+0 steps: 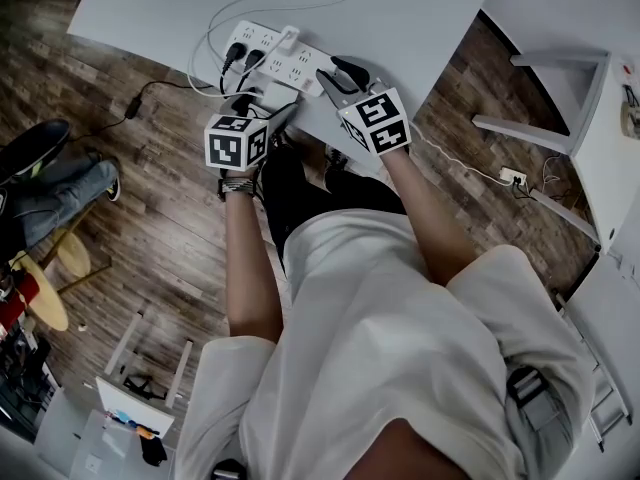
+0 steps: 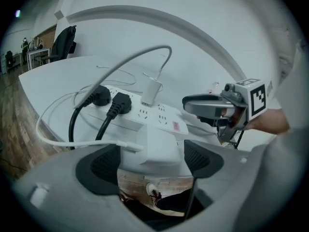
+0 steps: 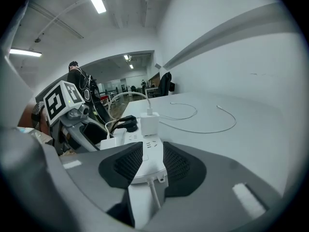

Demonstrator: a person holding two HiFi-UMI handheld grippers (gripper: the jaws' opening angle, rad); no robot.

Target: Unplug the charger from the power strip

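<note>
A white power strip lies near the table's front edge, with two black plugs and a small white charger standing in its sockets. A second, larger white charger block, with a white cable running from its left side, rests at the table edge between the pads of my left gripper. Those jaws stand wide and there is a gap on the cable side. My right gripper is shut on the strip's near end, where the strip's cord leaves it.
Loose white cables trail across the white table. A wall plug lies on the wooden floor to the right, beside a white stand. A stool stands at the left.
</note>
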